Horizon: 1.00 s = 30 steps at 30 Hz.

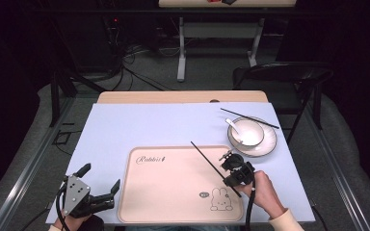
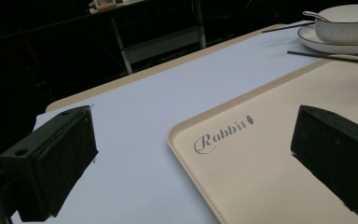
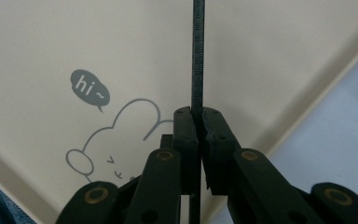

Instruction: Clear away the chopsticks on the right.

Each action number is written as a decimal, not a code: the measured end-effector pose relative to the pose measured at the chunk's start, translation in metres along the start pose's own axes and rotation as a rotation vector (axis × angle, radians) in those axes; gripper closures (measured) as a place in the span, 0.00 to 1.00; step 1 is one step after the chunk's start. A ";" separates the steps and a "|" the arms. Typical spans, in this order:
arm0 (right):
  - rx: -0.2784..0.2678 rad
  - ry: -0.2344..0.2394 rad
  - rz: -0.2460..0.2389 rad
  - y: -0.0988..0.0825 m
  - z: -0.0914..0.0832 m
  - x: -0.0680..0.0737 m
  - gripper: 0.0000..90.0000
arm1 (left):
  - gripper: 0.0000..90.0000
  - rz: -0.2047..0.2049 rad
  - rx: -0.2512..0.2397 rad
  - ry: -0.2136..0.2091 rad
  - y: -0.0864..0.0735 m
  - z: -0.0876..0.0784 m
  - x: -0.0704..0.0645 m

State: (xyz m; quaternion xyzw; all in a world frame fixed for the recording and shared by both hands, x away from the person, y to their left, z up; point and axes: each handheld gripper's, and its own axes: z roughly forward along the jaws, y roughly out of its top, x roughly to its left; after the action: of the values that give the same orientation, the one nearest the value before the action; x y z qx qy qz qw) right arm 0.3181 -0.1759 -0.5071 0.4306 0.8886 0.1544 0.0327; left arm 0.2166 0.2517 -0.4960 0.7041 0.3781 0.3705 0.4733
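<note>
A thin black chopstick (image 1: pixel 212 165) slants over the right part of the beige tray (image 1: pixel 164 192), and my right gripper (image 1: pixel 232 182) is shut on its near end. In the right gripper view the jaws pinch the chopstick (image 3: pixel 197 60) just above the tray's rabbit drawing (image 3: pixel 116 135). A second black chopstick (image 1: pixel 249 118) lies across the far rim of the white plate (image 1: pixel 269 142), which carries a white bowl (image 1: pixel 246 133) with a white spoon (image 1: pixel 232 126). My left gripper (image 1: pixel 101 179) rests open at the table's near left corner, its jaws apart over the tray's left edge (image 2: pixel 177 140).
A pale blue mat (image 1: pixel 125 130) covers the wooden table. A dark chair (image 1: pixel 289 77) stands beyond the far right corner. Cables and a second table's legs (image 1: pixel 181 53) lie on the floor behind. The tray's surface is bare apart from its printed "Rabbit" script (image 2: pixel 223 133).
</note>
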 end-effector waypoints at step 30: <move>-0.056 -0.075 -0.179 -0.017 -0.006 -0.002 0.03 | 0.00 0.000 -0.003 0.002 0.000 0.000 0.000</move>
State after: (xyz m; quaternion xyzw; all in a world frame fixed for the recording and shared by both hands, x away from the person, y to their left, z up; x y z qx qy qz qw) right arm 0.3051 -0.1889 -0.5070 0.3540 0.9170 0.1593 0.0916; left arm 0.2162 0.2518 -0.4962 0.7030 0.3781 0.3717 0.4740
